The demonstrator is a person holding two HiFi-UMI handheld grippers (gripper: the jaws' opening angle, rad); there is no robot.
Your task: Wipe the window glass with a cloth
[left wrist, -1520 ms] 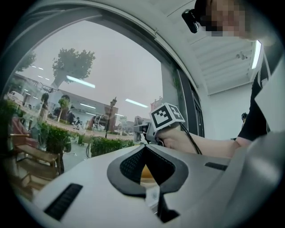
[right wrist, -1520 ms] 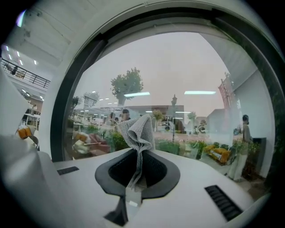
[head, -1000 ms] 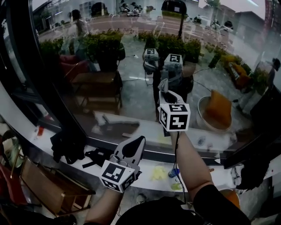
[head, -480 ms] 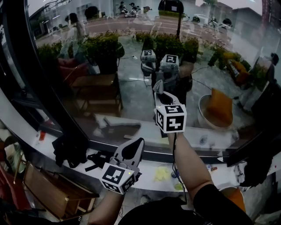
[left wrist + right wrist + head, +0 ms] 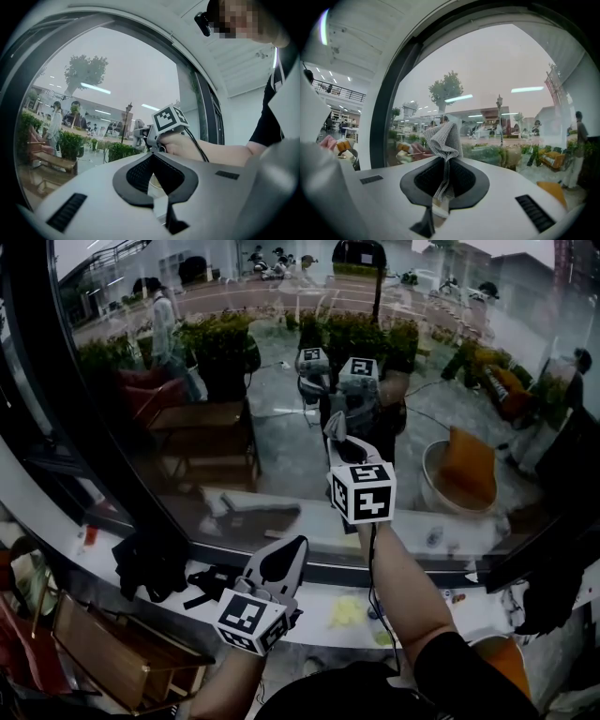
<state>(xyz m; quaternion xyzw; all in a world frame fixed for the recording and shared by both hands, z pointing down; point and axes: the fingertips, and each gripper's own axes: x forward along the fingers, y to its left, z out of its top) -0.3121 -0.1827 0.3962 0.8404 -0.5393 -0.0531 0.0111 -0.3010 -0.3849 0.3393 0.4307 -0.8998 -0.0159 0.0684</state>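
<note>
The window glass (image 5: 281,456) fills the upper head view, with outdoor plants and seats behind it. My right gripper (image 5: 339,432) is raised at the centre of the pane, shut on a grey knitted cloth (image 5: 334,421) that sticks out past its tips towards the glass. In the right gripper view the cloth (image 5: 443,136) stands bunched above the jaws of that gripper (image 5: 446,159), with the glass (image 5: 511,93) just ahead. My left gripper (image 5: 300,542) hangs lower, over the sill, shut with nothing in it. The left gripper view shows its closed tips (image 5: 151,155) and the right gripper (image 5: 145,136) beyond.
A white sill (image 5: 412,615) runs below the pane. On it lie a black bag (image 5: 150,563) and a yellow item (image 5: 349,610). A thick black frame (image 5: 56,399) borders the glass at left. A wooden chair (image 5: 103,643) stands lower left. Both grippers' reflections (image 5: 342,371) show in the glass.
The right gripper with the cloth has shifted slightly left against the pane. The left gripper has hardly moved.
</note>
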